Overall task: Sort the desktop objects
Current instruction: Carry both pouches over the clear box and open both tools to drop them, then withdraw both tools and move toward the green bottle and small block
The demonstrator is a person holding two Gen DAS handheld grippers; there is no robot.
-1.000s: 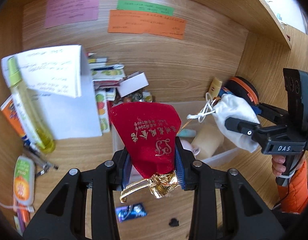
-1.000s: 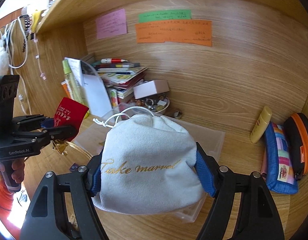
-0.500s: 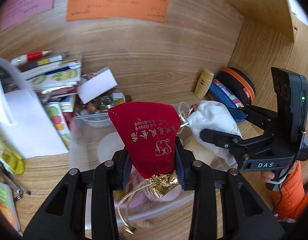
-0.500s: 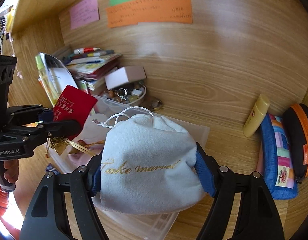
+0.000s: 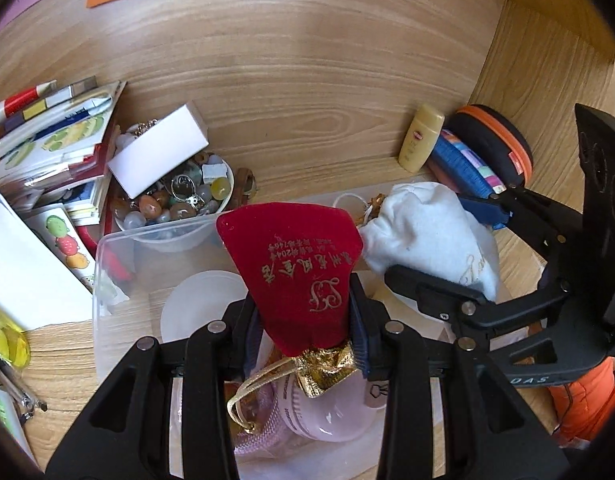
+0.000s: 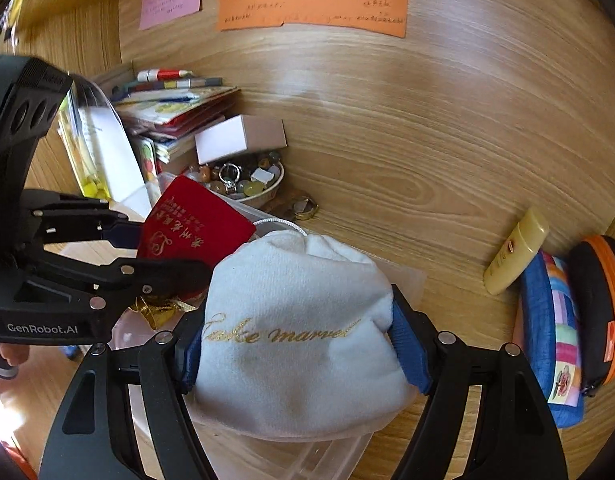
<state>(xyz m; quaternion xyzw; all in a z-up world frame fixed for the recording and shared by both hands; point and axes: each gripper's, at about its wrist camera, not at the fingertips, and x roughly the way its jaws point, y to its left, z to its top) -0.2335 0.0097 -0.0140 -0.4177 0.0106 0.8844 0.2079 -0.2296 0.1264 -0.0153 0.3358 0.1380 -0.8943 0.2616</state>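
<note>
Left gripper (image 5: 305,330) clamps a red pouch (image 5: 297,268) by its lower part, just above the gold trim; pouch sits at centre frame in the left wrist view, over the clear plastic bin (image 5: 107,276). Right gripper (image 6: 295,354) clamps a white drawstring pouch (image 6: 299,320) with gold lettering, lower centre of the right wrist view, above the right part of the same bin (image 6: 331,452). The two pouches are just beside each other; contact cannot be told. Inside the bin, below the red pouch: a pink case (image 5: 327,416) and a round white lid (image 5: 195,300). Upper left: bowl of beads (image 5: 175,204) behind the bin, a small white box (image 5: 159,150) on it, next to a stack of books (image 5: 47,140). Right: yellow tube (image 6: 515,250) on the tabletop (image 6: 407,200).
</note>
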